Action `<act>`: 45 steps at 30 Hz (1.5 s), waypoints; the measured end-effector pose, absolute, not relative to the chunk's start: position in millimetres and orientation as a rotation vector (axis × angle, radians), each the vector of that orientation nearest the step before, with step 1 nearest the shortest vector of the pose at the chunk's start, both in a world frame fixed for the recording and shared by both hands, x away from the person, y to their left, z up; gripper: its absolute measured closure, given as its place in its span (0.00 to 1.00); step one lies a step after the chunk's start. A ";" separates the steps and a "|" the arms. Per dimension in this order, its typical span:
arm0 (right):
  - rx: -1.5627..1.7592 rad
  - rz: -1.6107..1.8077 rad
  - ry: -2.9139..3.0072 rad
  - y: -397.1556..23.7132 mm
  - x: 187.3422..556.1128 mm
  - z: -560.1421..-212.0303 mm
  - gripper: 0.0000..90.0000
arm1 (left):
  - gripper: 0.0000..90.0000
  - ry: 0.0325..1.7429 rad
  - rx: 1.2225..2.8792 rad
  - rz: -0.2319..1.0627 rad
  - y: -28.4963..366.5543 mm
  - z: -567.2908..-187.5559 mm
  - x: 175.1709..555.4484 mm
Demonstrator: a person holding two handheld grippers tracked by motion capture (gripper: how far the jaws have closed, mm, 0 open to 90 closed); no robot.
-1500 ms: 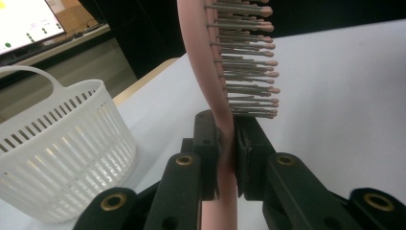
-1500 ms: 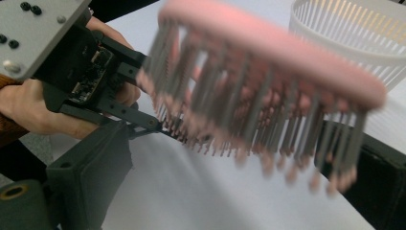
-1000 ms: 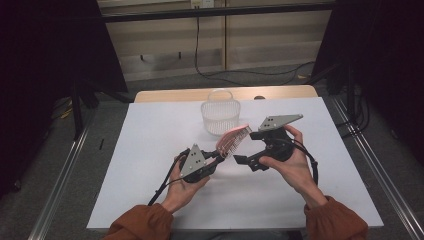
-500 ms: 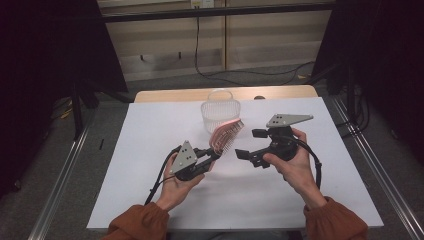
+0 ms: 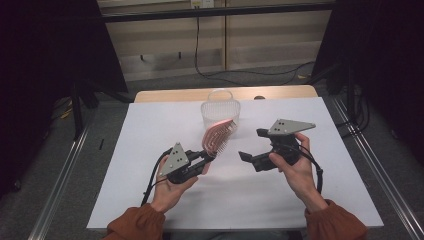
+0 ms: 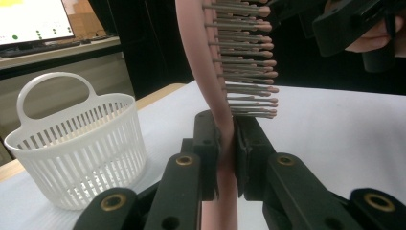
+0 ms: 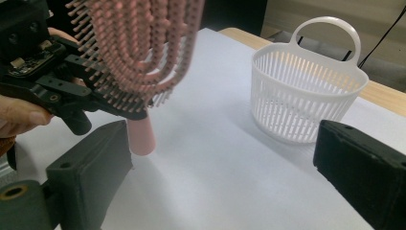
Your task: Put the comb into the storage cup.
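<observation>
High view: left gripper (image 5: 204, 159) clamps the pink hairbrush (image 5: 218, 136) by its handle; right gripper (image 5: 251, 150) gapes empty; tilt bristles down over the white basket (image 5: 220, 111).

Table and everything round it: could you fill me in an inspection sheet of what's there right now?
Surface: white table top, wooden edge at the far side.
Job's things: pink hairbrush held off the table, bristles toward the right tongs; white slotted basket upright at the far middle.
Clutter: nothing seen.
Grippers: left tongs shut on the hairbrush's handle; right tongs open, holding nothing.
Cables: black cable trails from the left tongs; another cable on the floor beyond.
Surroundings: dark curtains, metal frame rails, lit monitor.
</observation>
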State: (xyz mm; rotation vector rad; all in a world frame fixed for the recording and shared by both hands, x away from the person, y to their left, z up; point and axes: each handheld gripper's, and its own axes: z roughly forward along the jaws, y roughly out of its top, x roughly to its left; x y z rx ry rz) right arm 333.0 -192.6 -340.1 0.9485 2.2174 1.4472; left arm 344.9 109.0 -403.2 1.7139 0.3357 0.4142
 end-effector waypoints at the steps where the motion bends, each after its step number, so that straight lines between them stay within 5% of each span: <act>1: 0.949 1.464 2.203 -193.7 332.8 -341.4 0.05 | 0.90 0.337 1.716 0.416 109.9 -403.6 343.5; 10: 0.940 1.512 2.102 -196.9 328.7 -354.2 0.08 | 0.90 0.352 1.736 0.398 119.5 -414.1 337.2; 18: 0.868 1.659 2.056 -199.6 325.0 -362.5 0.00 | 0.90 0.350 1.707 0.374 123.5 -414.1 340.4; 45: 0.678 1.877 2.114 -185.7 324.4 -354.8 0.05 | 0.90 0.269 1.691 0.274 112.9 -414.6 332.5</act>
